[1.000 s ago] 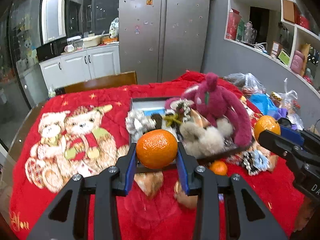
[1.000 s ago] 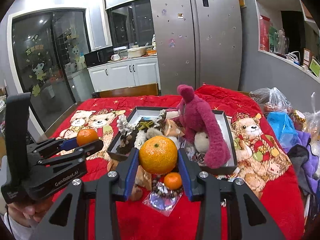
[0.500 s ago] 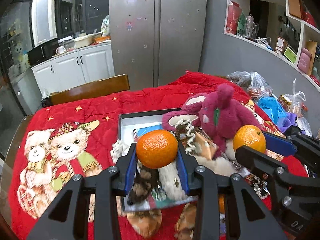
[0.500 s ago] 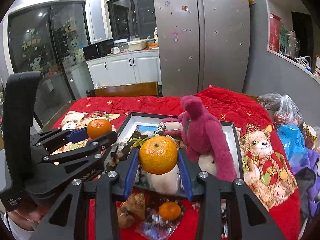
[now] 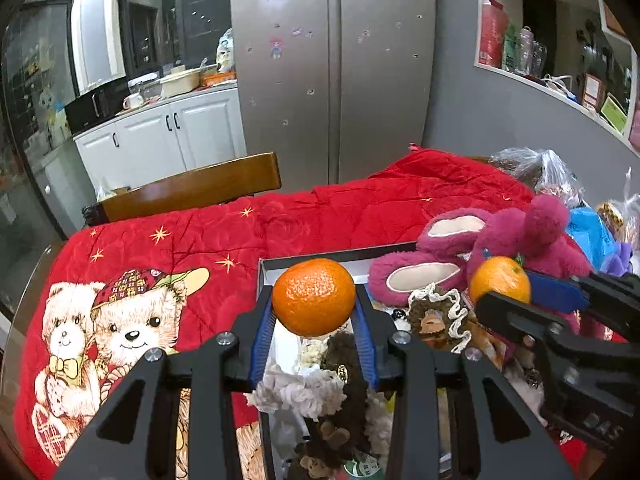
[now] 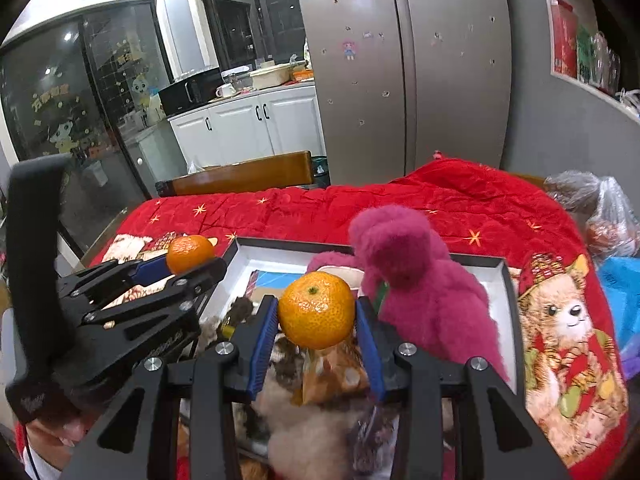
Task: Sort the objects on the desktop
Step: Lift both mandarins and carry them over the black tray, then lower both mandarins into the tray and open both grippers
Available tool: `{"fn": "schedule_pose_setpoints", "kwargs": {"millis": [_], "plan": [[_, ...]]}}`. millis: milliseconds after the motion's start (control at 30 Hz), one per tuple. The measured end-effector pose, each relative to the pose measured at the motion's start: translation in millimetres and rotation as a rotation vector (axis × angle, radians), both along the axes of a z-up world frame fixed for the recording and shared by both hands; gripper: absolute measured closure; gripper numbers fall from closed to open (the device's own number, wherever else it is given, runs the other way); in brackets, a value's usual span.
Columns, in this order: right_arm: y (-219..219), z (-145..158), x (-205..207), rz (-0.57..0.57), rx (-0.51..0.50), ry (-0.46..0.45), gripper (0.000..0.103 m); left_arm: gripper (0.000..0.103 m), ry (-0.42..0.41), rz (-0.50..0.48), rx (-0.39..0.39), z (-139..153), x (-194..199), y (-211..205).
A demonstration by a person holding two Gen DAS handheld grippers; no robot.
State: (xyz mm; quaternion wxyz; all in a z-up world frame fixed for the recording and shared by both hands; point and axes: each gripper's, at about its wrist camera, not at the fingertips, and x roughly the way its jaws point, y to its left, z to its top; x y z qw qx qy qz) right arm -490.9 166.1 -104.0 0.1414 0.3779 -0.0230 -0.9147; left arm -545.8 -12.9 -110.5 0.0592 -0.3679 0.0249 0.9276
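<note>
Left gripper (image 5: 314, 340): blue pads pinching an orange (image 5: 314, 297) at its sides, carried above the left end of the tray (image 5: 265, 276), near its far-left corner.

Right gripper (image 6: 316, 338): blue pads pinching a second orange (image 6: 317, 310), stem end facing the camera, carried over the middle of the tray, just beside the magenta plush toy (image 6: 416, 280).

Tray: dark-rimmed, white inside, standing on the red quilt (image 5: 320, 208) that covers the table; crowded with small plush figures and wrapped oddments; bare floor showing mainly along its far edge.

Step in hand, as judged: transport of both oranges to the tray, neither yet set down.

Next move, as judged: lower each fruit onto a free patch by the far edge, then spread the pads. Care needed, since round fruit may roll off the plush heap, and the two tools work close together.
</note>
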Motion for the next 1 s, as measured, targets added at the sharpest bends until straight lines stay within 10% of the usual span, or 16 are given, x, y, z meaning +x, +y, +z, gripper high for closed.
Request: {"fn": "schedule_pose_setpoints", "kwargs": {"millis": [1000], "plan": [[-3.6,-15.8,-10.9,-0.014,0.023,-0.041,0.062,0.055,-0.061,-0.008,-0.049,-27.9,-9.9,7.7]]}}
